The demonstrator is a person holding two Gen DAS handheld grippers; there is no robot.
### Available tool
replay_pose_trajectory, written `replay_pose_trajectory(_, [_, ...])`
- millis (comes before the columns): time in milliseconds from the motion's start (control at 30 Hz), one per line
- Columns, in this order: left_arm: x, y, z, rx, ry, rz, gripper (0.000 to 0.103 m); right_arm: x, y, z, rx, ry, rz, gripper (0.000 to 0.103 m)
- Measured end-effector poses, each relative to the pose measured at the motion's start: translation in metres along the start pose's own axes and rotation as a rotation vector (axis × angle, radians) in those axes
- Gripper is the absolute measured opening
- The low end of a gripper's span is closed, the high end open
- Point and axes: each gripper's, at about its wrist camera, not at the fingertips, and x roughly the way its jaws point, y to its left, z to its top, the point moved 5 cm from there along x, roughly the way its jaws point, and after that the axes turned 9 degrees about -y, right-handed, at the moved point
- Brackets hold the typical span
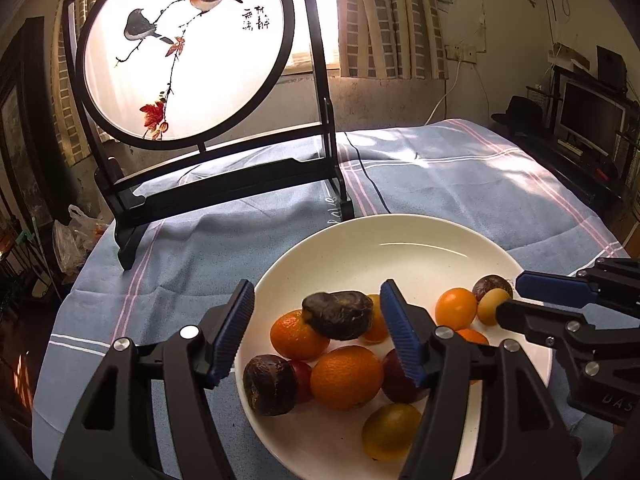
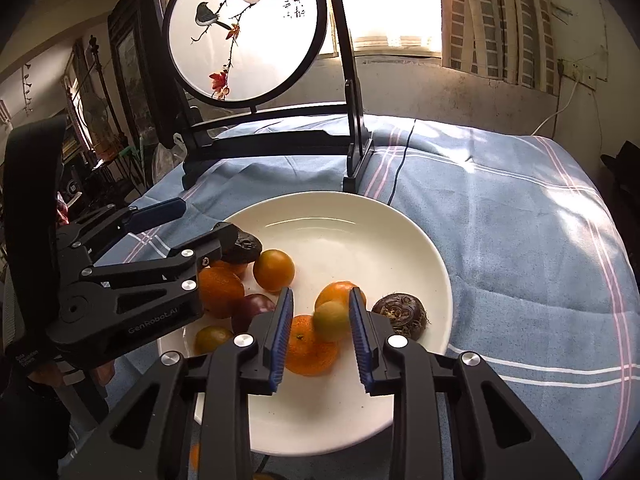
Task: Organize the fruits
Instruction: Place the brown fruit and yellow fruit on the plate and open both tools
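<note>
**Two fruits sit between two pairs of tongs over the plate**

All the fruit is on the white plate [image 1: 400, 224]. The plate sits on a blue cloth [image 1: 440, 184] that covers the counter.

The left tongs [image 1: 317, 285] are wide apart. A dark wrinkled fruit [image 1: 338, 315] is right between them. It lies on top of the oranges [image 1: 346, 376], and its long side runs across, from one pad to the other. It is very near one pad and far from the other. No pad is pressing on it, so the left tongs hold nothing.

The right tongs [image 2: 321, 291] are only a little bit apart. A small yellow fruit [image 2: 330, 321] is between them, resting on two oranges. One pad is right up against it. On the other side I can see a thin gap, so I think the right tongs are not squeezing it.

Each fruit is straight ahead of its own tongs. The left hand is nearer the dark fruit, and the right hand is nearer the yellow one. To grab either fruit, the tongs only need to close. To leave it on the plate, they only need to pull back and up.

The dark fruit sits high on round oranges, so a bump could make it roll off.
</note>
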Motion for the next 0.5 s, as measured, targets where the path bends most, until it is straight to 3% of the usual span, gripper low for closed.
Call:
replay_pose_trajectory(200, [-0.005,0.014,0.005,-0.029,-0.006,0.017,0.064,-0.006,0.002,0.002,-0.008,-0.013,0.001,0.031])
replay_pose_trajectory(400, [-0.040,0.029,0.027,-0.088,-0.079,-0.001,0.064,-0.040,0.019,0.013,-0.030,-0.068,0.052,0.033])
replay_pose_trajectory(500, [-0.073,0.026,0.033,-0.092,-0.137,-0.050,0.076,-0.070,0.032,0.000,-0.053,-0.076,0.072,0.039])
